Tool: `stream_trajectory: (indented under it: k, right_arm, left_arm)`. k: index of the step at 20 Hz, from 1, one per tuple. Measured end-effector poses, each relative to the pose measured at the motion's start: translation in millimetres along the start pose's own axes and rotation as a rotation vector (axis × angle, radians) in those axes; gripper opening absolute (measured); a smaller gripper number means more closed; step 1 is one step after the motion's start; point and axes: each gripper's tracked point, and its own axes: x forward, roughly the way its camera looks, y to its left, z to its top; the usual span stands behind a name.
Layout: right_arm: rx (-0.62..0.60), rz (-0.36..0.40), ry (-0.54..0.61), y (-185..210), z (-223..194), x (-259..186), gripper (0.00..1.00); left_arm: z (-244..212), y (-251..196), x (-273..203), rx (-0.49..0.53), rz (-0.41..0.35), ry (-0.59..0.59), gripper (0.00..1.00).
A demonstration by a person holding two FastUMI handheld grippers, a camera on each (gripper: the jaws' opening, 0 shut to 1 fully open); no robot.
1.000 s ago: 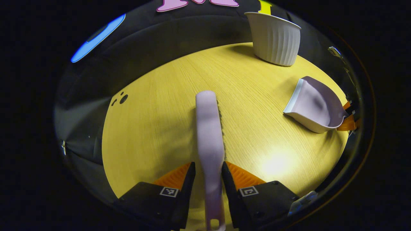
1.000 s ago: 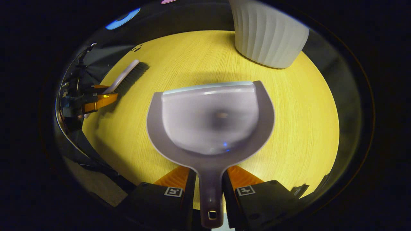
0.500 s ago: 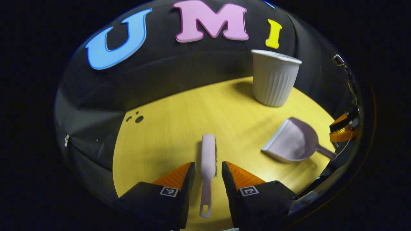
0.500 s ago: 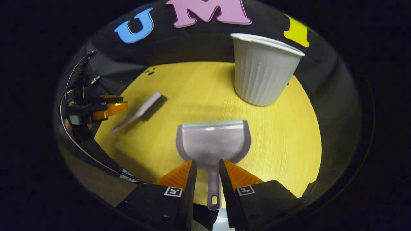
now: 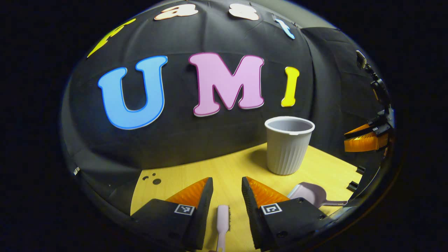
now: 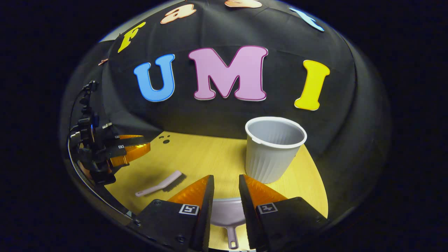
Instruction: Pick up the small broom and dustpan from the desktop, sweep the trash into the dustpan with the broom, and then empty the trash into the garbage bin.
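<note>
On the surface [image 6: 210,157], the broom [image 6: 159,186] and dustpan [image 6: 227,215] are seen lying flat, each below its own spread, empty tongs: left tongs [image 5: 226,187], right tongs [image 6: 224,183]. The garbage bin [image 6: 273,150] stands upright at two o'clock. No trash can be made out, so either a start or an end is fitted. The bin's inside is hidden.

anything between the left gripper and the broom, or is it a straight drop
Nothing visible stands in the way. The broom lies on bare desktop directly beneath the open left gripper. The garbage bin and dustpan sit off to the side, clear of that path.
</note>
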Motion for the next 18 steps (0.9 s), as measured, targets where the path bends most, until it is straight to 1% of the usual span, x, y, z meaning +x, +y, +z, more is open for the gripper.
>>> stream_trajectory:
  k: [1, 2, 4, 5, 6, 9, 13, 16, 18]
  right_arm:
    - [0.012, -0.011, -0.033, 3.1, 9.8, 1.5, 0.45]
    - [0.010, -0.030, -0.061, 3.7, 16.2, 5.6, 0.45]
    - [0.000, -0.063, -0.092, 5.2, 22.0, 13.2, 0.45]
    - [-0.002, -0.081, -0.094, 7.1, 22.0, 15.8, 0.45]
    - [0.008, -0.083, -0.099, 11.9, 23.8, 17.3, 0.45]
    - [0.027, -0.074, -0.112, 23.2, 29.1, 20.4, 0.45]
    - [0.031, -0.078, -0.122, 20.2, 36.2, 17.1, 0.45]
    - [-0.017, -0.080, -0.117, 14.7, 29.3, 9.7, 0.45]
    - [-0.060, -0.064, -0.109, 12.5, 21.1, 4.7, 0.45]
  left_arm:
    - [9.7, -1.2, 0.5, 0.010, -0.010, -0.029, 0.54]
    - [17.5, -5.2, 0.9, 0.021, -0.033, -0.048, 0.54]
    - [22.6, -19.1, 5.4, 0.056, -0.102, -0.056, 0.55]
    - [23.9, -20.9, 7.6, 0.074, -0.124, -0.056, 0.55]
    - [28.2, -22.6, 7.5, 0.087, -0.139, -0.061, 0.55]
    - [33.9, -26.2, 4.8, 0.080, -0.158, -0.068, 0.55]
    - [29.8, -30.5, 1.3, 0.056, -0.163, -0.058, 0.55]
    - [25.1, -31.9, -3.6, 0.031, -0.145, -0.053, 0.55]
    - [17.9, -30.4, -9.8, 0.008, -0.123, -0.046, 0.55]
